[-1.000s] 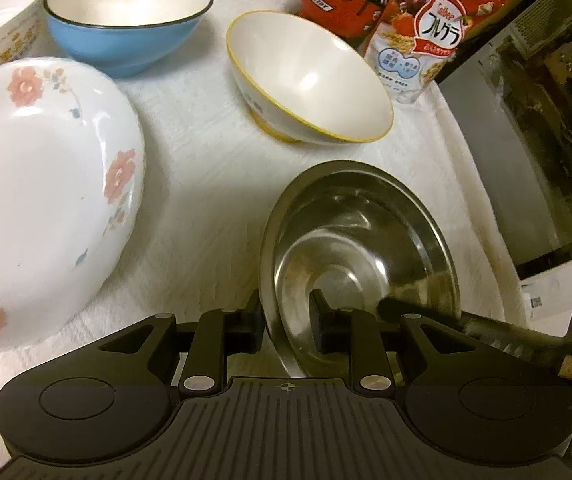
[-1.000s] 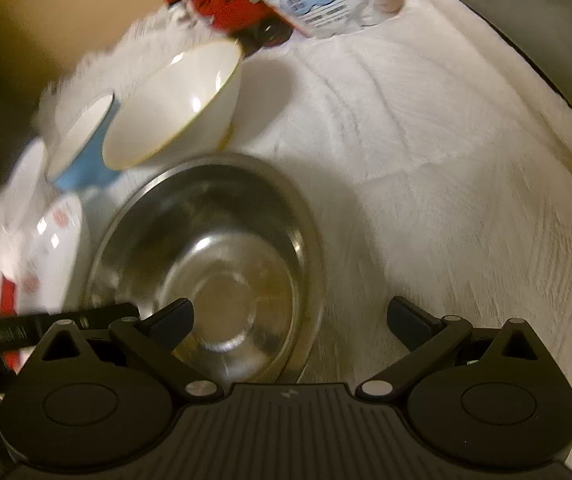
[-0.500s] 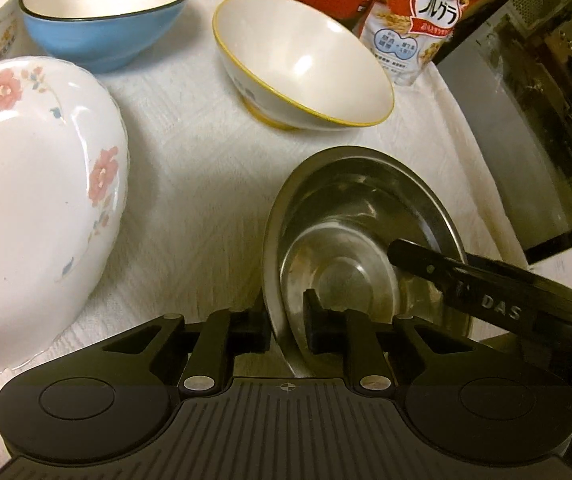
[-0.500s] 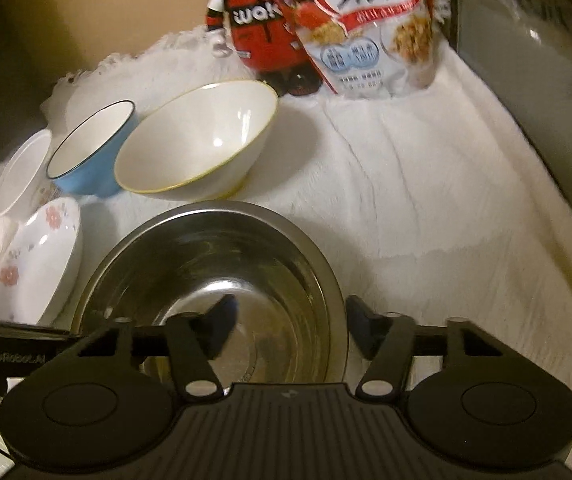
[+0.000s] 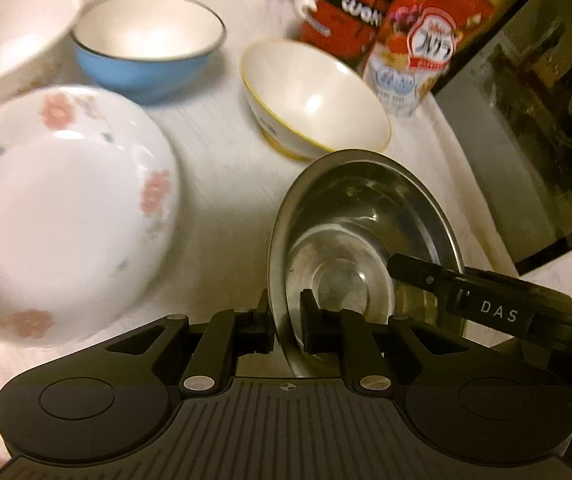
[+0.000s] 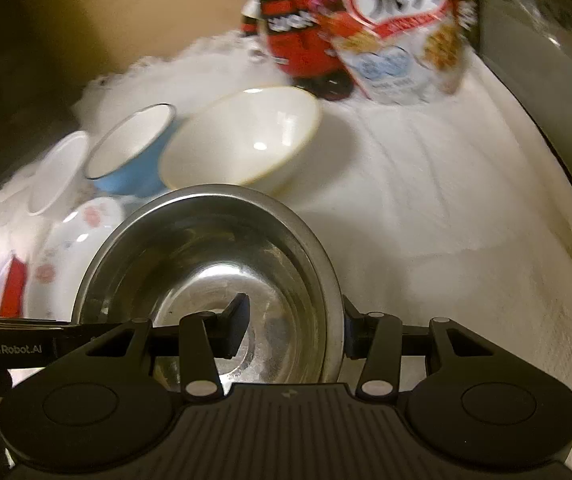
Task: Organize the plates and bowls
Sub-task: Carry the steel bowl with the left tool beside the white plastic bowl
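A steel bowl (image 5: pixel 365 208) (image 6: pixel 206 240) sits on the white cloth in front of both grippers. My left gripper (image 5: pixel 284 304) is shut on its left rim, one finger outside the wall and one inside. My right gripper (image 6: pixel 293 312) straddles the right rim and its jaws are closing. Its inner finger (image 6: pixel 238 320) still stands off the wall, while the outer one sits by the rim. To the left lies a floral plate (image 5: pixel 62 208) (image 6: pixel 82 236). Behind stand a blue bowl (image 5: pixel 146 68) (image 6: pixel 134 160), a yellow-rimmed white bowl (image 5: pixel 317 100) (image 6: pixel 242 144) and a plain white bowl (image 5: pixel 14 28) (image 6: pixel 58 172).
A cereal bag (image 5: pixel 417 48) (image 6: pixel 401 40) and a red-and-black pack (image 5: pixel 341 20) (image 6: pixel 297 40) stand at the back of the cloth (image 6: pixel 445 200). A dark glass-fronted appliance (image 5: pixel 525 100) borders the right side. The cloth right of the steel bowl is bare.
The left jaws closed onto the steel bowl's left rim. The right jaws narrowed from wide open around the bowl's right rim. Both views have shifted and blurred as the hands rose a little.
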Demonstrator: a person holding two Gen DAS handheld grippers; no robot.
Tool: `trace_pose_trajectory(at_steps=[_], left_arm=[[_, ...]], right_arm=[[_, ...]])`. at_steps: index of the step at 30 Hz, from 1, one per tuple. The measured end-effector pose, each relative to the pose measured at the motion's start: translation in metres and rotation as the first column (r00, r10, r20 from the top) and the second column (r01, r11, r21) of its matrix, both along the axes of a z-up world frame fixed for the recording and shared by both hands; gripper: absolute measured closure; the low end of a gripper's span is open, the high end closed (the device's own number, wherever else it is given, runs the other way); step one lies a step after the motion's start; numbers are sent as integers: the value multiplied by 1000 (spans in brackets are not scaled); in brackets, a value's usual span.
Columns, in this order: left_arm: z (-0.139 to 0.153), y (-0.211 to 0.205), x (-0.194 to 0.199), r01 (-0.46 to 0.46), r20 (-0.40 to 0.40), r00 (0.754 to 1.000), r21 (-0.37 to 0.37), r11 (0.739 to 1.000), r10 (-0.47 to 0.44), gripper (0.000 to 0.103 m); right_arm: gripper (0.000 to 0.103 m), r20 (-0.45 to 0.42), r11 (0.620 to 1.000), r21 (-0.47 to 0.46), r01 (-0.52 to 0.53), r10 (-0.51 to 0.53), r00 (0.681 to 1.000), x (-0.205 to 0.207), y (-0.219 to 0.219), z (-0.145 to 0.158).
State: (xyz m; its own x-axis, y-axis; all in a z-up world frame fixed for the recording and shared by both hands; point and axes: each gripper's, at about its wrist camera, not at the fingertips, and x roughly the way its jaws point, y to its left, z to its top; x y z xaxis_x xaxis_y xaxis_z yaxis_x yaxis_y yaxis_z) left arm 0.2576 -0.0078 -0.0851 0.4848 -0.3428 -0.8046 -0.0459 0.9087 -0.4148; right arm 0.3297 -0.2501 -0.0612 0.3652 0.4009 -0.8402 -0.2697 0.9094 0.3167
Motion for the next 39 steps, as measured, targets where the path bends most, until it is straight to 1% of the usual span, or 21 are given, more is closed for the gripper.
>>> trace_pose_trajectory(at_steps=[2, 4, 7, 9, 13, 17, 20, 23, 26, 27, 28, 30, 33, 35, 37, 38, 39], left_arm=[[4, 11, -8, -35, 10, 999, -12, 999, 35, 89], [7, 26, -13, -80, 8, 997, -20, 997, 81, 89], [18, 48, -22, -139, 34, 990, 1, 990, 139, 89], [27, 63, -26, -176, 61, 983, 15, 984, 175, 89], [38, 105, -27, -283, 109, 954, 27, 959, 278, 88], [35, 141, -23, -362, 115, 929, 73, 929, 352, 88], [26, 160, -17, -408, 111, 912, 114, 906, 396, 88], [15, 177, -13, -422, 86, 907, 145, 895, 413, 88], [7, 182, -8, -401, 77, 916, 186, 897, 393, 89], [7, 184, -9, -393, 96, 919, 196, 898, 381, 89], [6, 183, -6, -388, 107, 922, 215, 896, 373, 88], [6, 181, -3, -384, 123, 923, 272, 882, 364, 80], [2, 184, -3, -368, 120, 930, 263, 892, 349, 78], [0, 188, -2, -377, 111, 926, 245, 893, 360, 74], [-3, 193, -1, -393, 97, 919, 223, 892, 381, 66], [-4, 194, -1, -397, 94, 918, 213, 893, 386, 66], [-7, 196, 0, -398, 84, 917, 201, 895, 389, 65]], right_arm=[[57, 21, 999, 5, -42, 41, 999, -1, 11, 7], [57, 21, 997, 21, -77, 77, 997, -1, 24, 10], [57, 25, 990, 50, -131, 130, 991, 2, 47, 12], [57, 48, 984, 56, -170, 167, 985, 5, 68, 16], [57, 100, 963, 77, -257, 249, 963, 14, 116, 24], [57, 86, 947, 65, -314, 308, 947, 23, 168, 12], [57, 67, 934, 52, -353, 350, 935, 22, 200, 1], [57, 60, 923, 21, -383, 382, 922, 22, 223, -10], [57, 67, 915, -30, -403, 404, 912, 21, 236, -19], [57, 71, 912, -46, -406, 409, 910, 19, 237, -21], [57, 87, 911, -69, -407, 412, 907, 18, 240, -22], [57, 119, 901, -106, -422, 432, 894, 14, 241, -23], [56, 190, 888, -159, -431, 456, 870, 7, 241, -16], [52, 242, 888, -176, -424, 457, 856, 2, 237, -9], [46, 283, 901, -173, -398, 432, 856, 0, 229, -3], [42, 288, 910, -166, -381, 414, 864, 2, 224, -3], [41, 281, 917, -158, -367, 398, 873, 6, 221, -4]])
